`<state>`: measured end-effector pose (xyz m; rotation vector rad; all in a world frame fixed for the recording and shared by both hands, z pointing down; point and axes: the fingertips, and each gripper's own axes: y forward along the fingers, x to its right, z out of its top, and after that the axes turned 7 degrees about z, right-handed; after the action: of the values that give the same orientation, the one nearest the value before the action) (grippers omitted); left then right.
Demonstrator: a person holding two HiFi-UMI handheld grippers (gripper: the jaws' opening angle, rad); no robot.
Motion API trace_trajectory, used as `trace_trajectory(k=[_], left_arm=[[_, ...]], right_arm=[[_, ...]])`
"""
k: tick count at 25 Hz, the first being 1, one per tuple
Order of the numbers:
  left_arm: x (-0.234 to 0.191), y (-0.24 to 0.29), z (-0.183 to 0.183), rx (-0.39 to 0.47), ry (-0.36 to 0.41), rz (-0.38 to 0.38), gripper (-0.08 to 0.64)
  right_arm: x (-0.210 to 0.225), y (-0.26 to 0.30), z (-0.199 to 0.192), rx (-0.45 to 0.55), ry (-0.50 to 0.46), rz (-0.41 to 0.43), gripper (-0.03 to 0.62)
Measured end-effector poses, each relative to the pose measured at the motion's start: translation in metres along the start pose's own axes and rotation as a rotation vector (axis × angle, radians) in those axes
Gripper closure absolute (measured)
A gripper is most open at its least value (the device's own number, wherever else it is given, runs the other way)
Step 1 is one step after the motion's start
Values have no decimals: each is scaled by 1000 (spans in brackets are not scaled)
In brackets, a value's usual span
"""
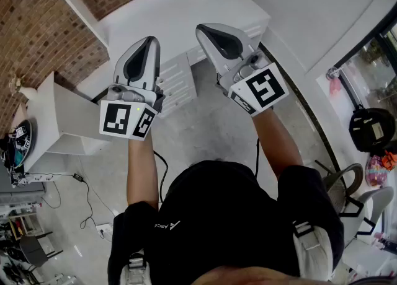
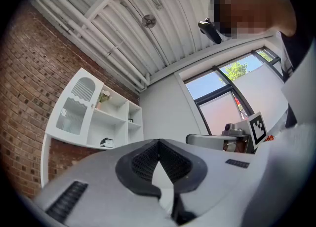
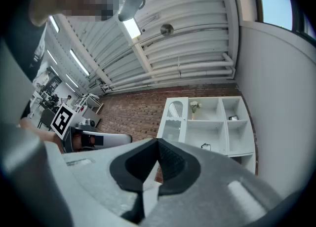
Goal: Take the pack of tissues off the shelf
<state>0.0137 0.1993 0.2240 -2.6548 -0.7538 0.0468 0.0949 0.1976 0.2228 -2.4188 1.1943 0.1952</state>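
Both grippers are held up in front of me, well short of the white wall shelf [image 2: 94,117], which also shows in the right gripper view [image 3: 212,122]. A small dark-and-white pack [image 2: 106,142] lies on a lower shelf board; in the right gripper view the pack [image 3: 206,146] sits in the middle compartment. My left gripper [image 1: 151,39] is shut, its tips [image 2: 159,142] meeting with nothing between them. My right gripper [image 1: 200,28] is shut and empty too, pads together [image 3: 158,142]. Each gripper sees the other beside it.
A vase of flowers [image 3: 195,106] stands on an upper shelf board and a small item [image 3: 233,118] in the right compartment. Below are a white counter [image 1: 167,17] with drawers [image 1: 177,79], a brick wall [image 1: 37,23], a white box [image 1: 68,119] at left, and chairs [image 1: 347,184] at right.
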Motion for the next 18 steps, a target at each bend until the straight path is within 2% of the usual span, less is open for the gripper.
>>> trace_trajectory(k=[12, 18], left_arm=[[21, 29, -11, 1, 12, 31, 561], [13, 49, -19, -5, 25, 48, 561]], right_arm=[[31, -17, 3, 16, -16, 37, 591], [54, -8, -6, 16, -20, 43, 591]])
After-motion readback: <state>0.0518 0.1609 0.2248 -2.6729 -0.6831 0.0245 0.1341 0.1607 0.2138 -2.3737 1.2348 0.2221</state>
